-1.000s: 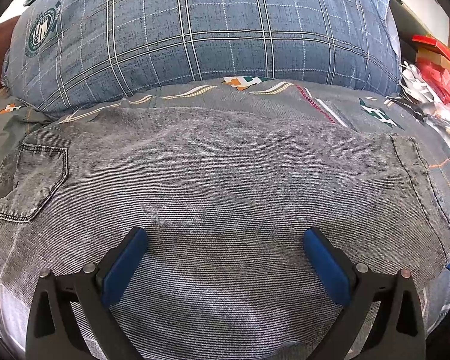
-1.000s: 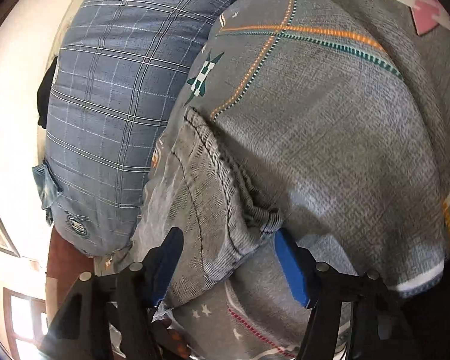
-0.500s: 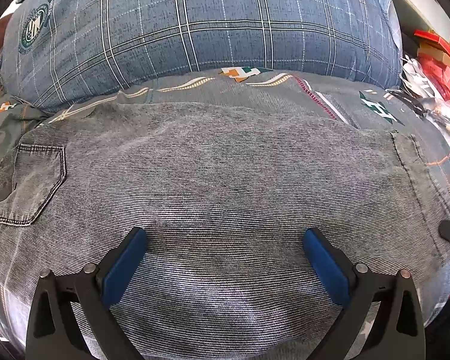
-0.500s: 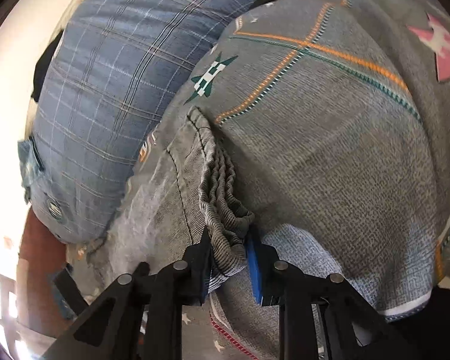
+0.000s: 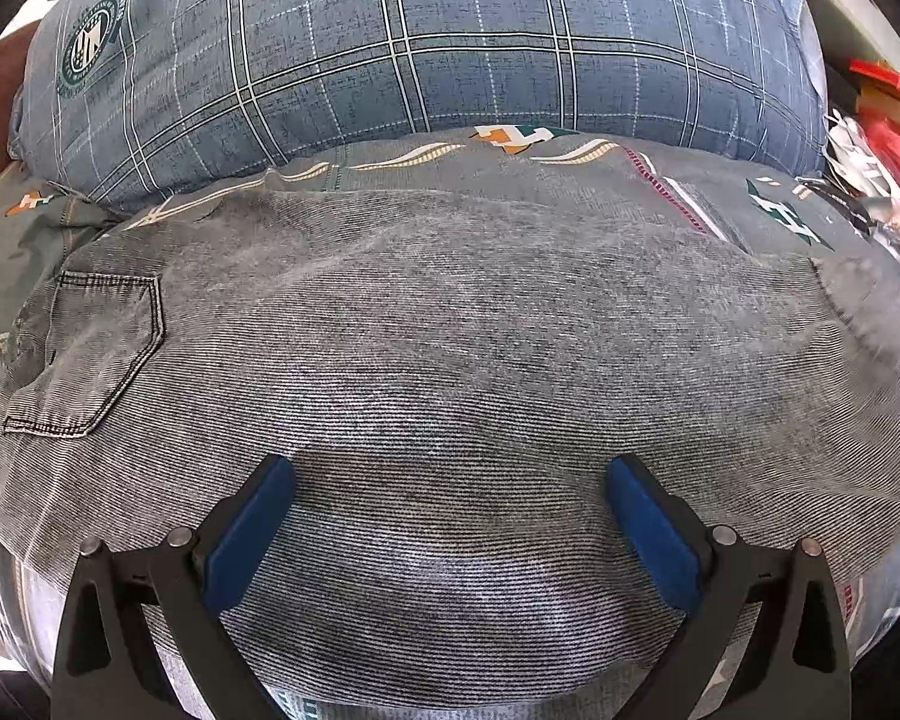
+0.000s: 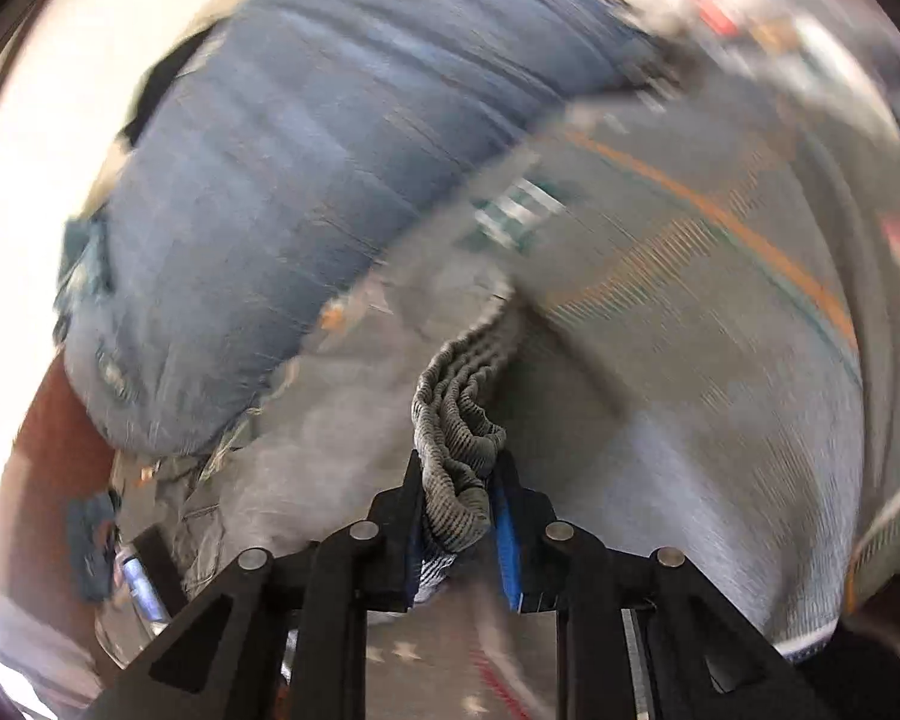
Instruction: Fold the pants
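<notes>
1. Bedding forms the work surface: a grey patterned bedsheet (image 5: 678, 180) with a blue plaid pillow (image 5: 426, 42) at the far side. The pants (image 5: 450, 360), grey denim, are laid flat across the sheet, back pocket (image 5: 90, 354) at the left of the left wrist view.
2. Left gripper (image 5: 450, 516): jaws stood wide apart above the denim, nothing grasped.
3. Right gripper (image 6: 459, 510): jaws have just been closing and are now clamped on a bunched hem (image 6: 456, 420) of the pants, with several gathered layers between the pads. The right wrist view is heavily motion-blurred.
4. Risk, judged: the bunch is thick and only its end is pinched; a layer could slip out during the lift, so the fold would come out uneven.
5. Risk, judged: no part of the pants is pinned by the left gripper, so the whole garment may be dragged across the sheet rather than folded over itself.
6. Risk, judged: the sheet beneath may have been caught with the hem; this cannot be confirmed through the blur.
7. Writing: a round green crest (image 5: 90, 48) is printed on the pillow; its lettering is too small to be read. No other label is legible.
</notes>
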